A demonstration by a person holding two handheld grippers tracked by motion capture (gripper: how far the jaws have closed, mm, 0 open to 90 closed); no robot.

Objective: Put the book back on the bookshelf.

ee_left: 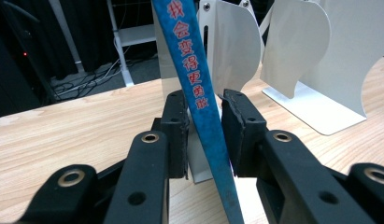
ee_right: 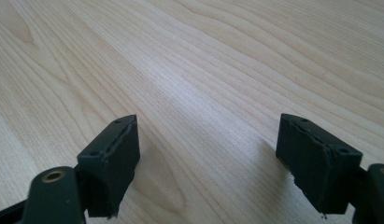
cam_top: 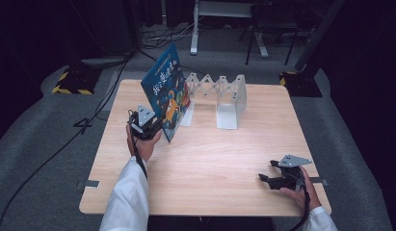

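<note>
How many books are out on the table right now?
1: the blue book stands tilted at the rack's left end, between the left tongs.

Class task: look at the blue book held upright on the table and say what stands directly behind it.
Behind the blue book stands a white folding book rack; its panels rise past the spine in the left gripper view. The left tool grips the book. The book hides the rack's near end and the tabletop there.
</note>
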